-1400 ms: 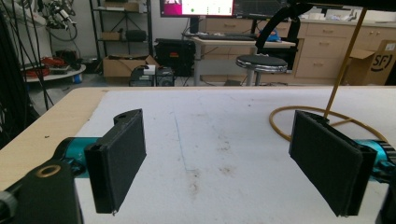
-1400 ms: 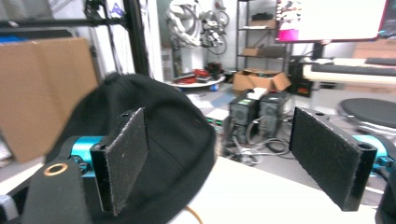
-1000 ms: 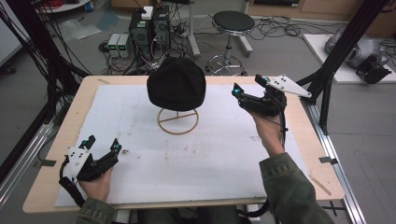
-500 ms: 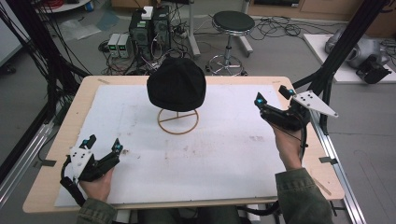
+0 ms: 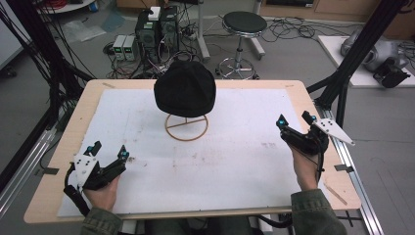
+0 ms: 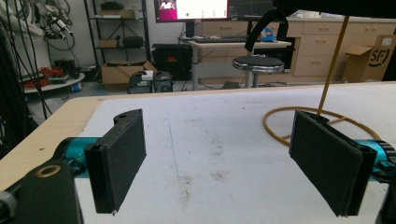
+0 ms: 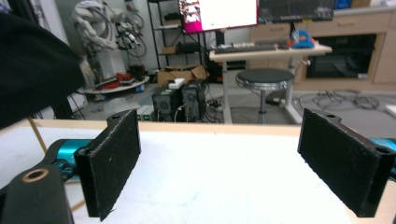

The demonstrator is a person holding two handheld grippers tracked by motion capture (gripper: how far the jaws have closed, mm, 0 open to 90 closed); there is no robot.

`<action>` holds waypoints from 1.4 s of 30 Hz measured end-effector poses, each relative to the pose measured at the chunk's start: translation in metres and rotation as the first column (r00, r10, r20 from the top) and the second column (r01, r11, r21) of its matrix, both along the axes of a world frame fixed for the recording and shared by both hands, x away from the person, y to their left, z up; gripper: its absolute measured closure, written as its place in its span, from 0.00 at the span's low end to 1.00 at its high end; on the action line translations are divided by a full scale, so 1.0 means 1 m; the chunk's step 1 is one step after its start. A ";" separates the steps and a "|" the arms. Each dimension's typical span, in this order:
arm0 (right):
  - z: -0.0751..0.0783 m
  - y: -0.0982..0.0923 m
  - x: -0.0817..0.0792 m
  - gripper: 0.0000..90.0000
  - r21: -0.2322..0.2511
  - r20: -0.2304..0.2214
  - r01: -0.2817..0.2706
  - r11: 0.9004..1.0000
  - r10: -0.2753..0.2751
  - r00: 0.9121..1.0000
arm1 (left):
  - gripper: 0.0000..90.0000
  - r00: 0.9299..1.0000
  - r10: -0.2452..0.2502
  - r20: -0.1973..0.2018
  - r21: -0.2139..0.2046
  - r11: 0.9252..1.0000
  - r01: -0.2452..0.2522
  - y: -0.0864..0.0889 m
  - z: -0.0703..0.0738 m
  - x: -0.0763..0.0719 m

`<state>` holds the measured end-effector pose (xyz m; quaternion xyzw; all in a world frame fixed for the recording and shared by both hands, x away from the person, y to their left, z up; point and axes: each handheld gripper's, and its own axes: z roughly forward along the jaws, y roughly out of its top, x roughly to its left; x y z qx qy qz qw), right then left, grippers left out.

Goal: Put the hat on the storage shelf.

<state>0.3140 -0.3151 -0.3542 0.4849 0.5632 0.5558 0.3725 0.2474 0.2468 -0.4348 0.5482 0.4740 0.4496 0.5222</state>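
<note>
A grey-floored lab surrounds a wooden table (image 5: 54, 161) covered by a white mat (image 5: 244, 161). Beyond it stand a black round stool (image 5: 244, 22) and computer towers (image 5: 157, 27) amid tangled cables; a lit monitor (image 7: 217, 14), desk (image 7: 271, 50) and wooden cabinets (image 6: 322, 42) line the back wall.

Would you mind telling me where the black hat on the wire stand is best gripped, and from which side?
Grip the black hat at its lower rim, probably coming in from the side, one gripper each way. The crown is round and smooth, while the rim hangs free above the stand's ring, giving the fingers an edge to pinch.
</note>
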 end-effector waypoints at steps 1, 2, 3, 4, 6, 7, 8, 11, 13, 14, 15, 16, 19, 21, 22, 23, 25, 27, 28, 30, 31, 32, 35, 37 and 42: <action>-0.005 -0.001 0.000 0.14 0.008 -0.011 0.012 1.000 -0.012 1.000 | 0.21 1.000 0.000 -0.001 0.001 1.000 0.000 0.000 0.000 0.000; -0.009 -0.003 0.000 0.14 0.009 -0.018 0.023 1.000 -0.023 1.000 | 0.21 1.000 0.000 0.000 0.001 1.000 0.000 0.000 0.000 0.000; -0.014 -0.004 0.000 0.14 0.008 -0.029 0.036 0.999 -0.036 0.999 | 0.21 1.000 0.000 -0.001 -0.002 1.000 0.000 0.000 0.000 0.000; -0.020 -0.004 0.001 0.14 0.003 -0.039 0.050 0.999 -0.050 0.998 | 0.21 1.000 0.000 -0.002 -0.002 1.000 0.000 0.000 0.000 0.000; -0.031 -0.005 0.001 0.14 0.001 -0.063 0.070 0.998 -0.070 0.996 | 0.21 1.000 0.000 -0.002 -0.006 1.000 0.000 0.000 0.000 0.000; -0.037 -0.006 0.002 0.14 0.003 -0.075 0.079 0.997 -0.079 0.994 | 0.21 1.000 -0.002 -0.003 -0.008 1.000 0.002 0.000 -0.001 0.000; -0.042 -0.006 0.002 0.14 0.005 -0.085 0.088 0.996 -0.087 0.993 | 0.21 1.000 -0.002 -0.004 -0.012 1.000 0.002 0.000 -0.001 0.001; -0.056 -0.007 0.001 0.14 -0.010 -0.119 0.102 0.995 -0.103 0.988 | 0.21 1.000 -0.003 -0.007 -0.015 1.000 0.003 0.000 -0.001 0.001; -0.061 -0.005 -0.005 0.14 -0.029 -0.105 0.123 0.992 -0.126 0.987 | 0.21 1.000 -0.002 -0.005 -0.021 1.000 0.001 0.001 -0.001 0.002; -0.064 -0.004 -0.009 0.14 -0.047 -0.105 0.131 0.990 -0.136 0.985 | 0.21 1.000 -0.002 -0.005 -0.023 1.000 0.001 0.001 -0.001 0.002; -0.065 -0.004 -0.011 0.14 -0.056 -0.101 0.137 0.989 -0.142 0.985 | 0.21 1.000 -0.002 -0.005 -0.024 1.000 0.002 0.001 -0.001 0.002; -0.067 -0.004 -0.013 0.14 -0.061 -0.082 0.143 0.988 -0.148 0.986 | 0.21 1.000 -0.002 -0.004 -0.025 1.000 0.002 0.001 -0.002 0.002; -0.068 -0.004 -0.017 0.14 -0.061 -0.073 0.157 0.986 -0.161 0.984 | 0.21 1.000 -0.003 -0.004 -0.027 1.000 0.003 0.000 -0.002 0.003; -0.069 -0.003 -0.017 0.14 -0.052 -0.080 0.159 0.986 -0.163 0.983 | 0.21 1.000 -0.003 -0.006 -0.027 1.000 0.002 0.000 -0.002 0.004; -0.070 -0.003 -0.017 0.14 -0.050 -0.082 0.158 0.986 -0.162 0.983 | 0.21 1.000 -0.003 -0.006 -0.027 1.000 0.002 0.000 -0.002 0.004; -0.072 -0.002 -0.017 0.14 -0.058 -0.084 0.155 0.986 -0.159 0.984 | 0.21 1.000 -0.003 -0.006 -0.027 1.000 0.003 0.000 -0.002 0.004; -0.074 -0.001 -0.016 0.14 -0.083 -0.082 0.145 0.986 -0.151 0.985 | 0.21 1.000 -0.004 -0.006 -0.028 1.000 0.004 0.000 -0.002 0.004; -0.075 0.002 -0.016 0.14 -0.112 -0.073 0.143 0.983 -0.152 0.986 | 0.21 1.000 -0.007 -0.010 -0.022 1.000 0.006 0.000 -0.002 0.003; -0.076 0.003 -0.016 0.14 -0.115 -0.073 0.146 0.983 -0.155 0.985 | 0.21 1.000 -0.009 -0.010 -0.022 1.000 0.009 0.000 -0.002 0.003; -0.077 0.004 -0.015 0.14 -0.132 -0.061 0.146 0.980 -0.155 0.986 | 0.21 1.000 -0.010 -0.009 -0.021 1.000 0.010 0.000 -0.002 0.004; -0.077 0.005 -0.015 0.14 -0.128 -0.069 0.144 0.981 -0.153 0.986 | 0.21 1.000 -0.010 -0.012 -0.019 1.000 0.010 0.000 -0.002 0.004; -0.077 0.006 -0.014 0.14 -0.130 -0.067 0.142 0.981 -0.152 0.986 | 0.21 1.000 -0.012 -0.017 -0.018 1.000 0.012 -0.001 -0.002 0.004; -0.078 0.007 -0.014 0.14 -0.131 -0.073 0.137 0.982 -0.147 0.986 | 0.21 1.000 -0.012 -0.013 -0.018 1.000 0.012 0.000 -0.002 0.003; -0.078 0.006 -0.015 0.14 -0.135 -0.070 0.138 0.981 -0.149 0.986 | 0.21 1.000 -0.010 -0.015 -0.017 1.000 0.010 0.000 -0.002 0.003; -0.078 0.004 -0.016 0.14 -0.129 -0.071 0.140 0.982 -0.150 0.986 | 0.21 1.000 -0.009 -0.014 -0.025 1.000 0.008 0.001 -0.002 0.004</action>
